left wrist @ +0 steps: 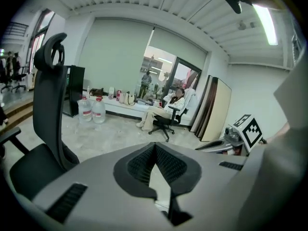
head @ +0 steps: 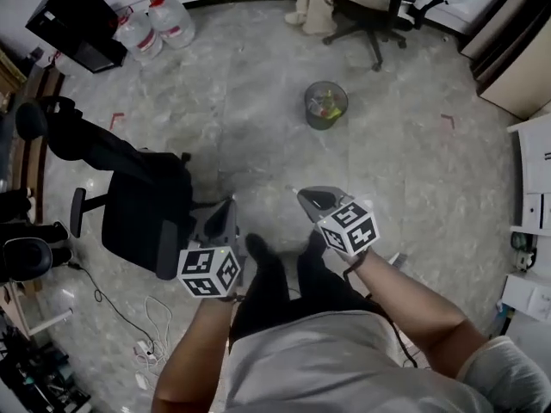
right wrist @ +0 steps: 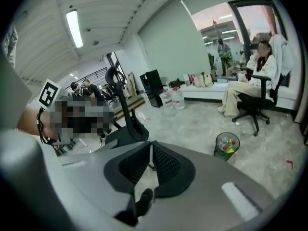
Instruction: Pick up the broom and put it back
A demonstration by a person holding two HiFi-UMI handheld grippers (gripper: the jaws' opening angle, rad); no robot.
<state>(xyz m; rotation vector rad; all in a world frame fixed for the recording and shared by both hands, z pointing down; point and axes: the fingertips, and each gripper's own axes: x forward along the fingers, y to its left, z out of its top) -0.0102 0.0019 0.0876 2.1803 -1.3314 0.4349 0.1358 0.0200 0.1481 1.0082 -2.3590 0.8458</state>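
An office chair (head: 138,213) stands near the left gripper (head: 230,202), with a wastebasket (head: 325,105) ahead. That gripper and the right gripper (head: 299,193) slant floorward, both clenched and empty.

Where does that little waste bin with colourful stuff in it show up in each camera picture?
Head view: waste bin, upper middle.
Left gripper view: not in it.
Right gripper view: lower right.
Shared landmark: the water bottles by the far wall.

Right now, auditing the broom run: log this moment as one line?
left gripper: shut, empty | right gripper: shut, empty | broom: not in view | nearby: wastebasket, office chair
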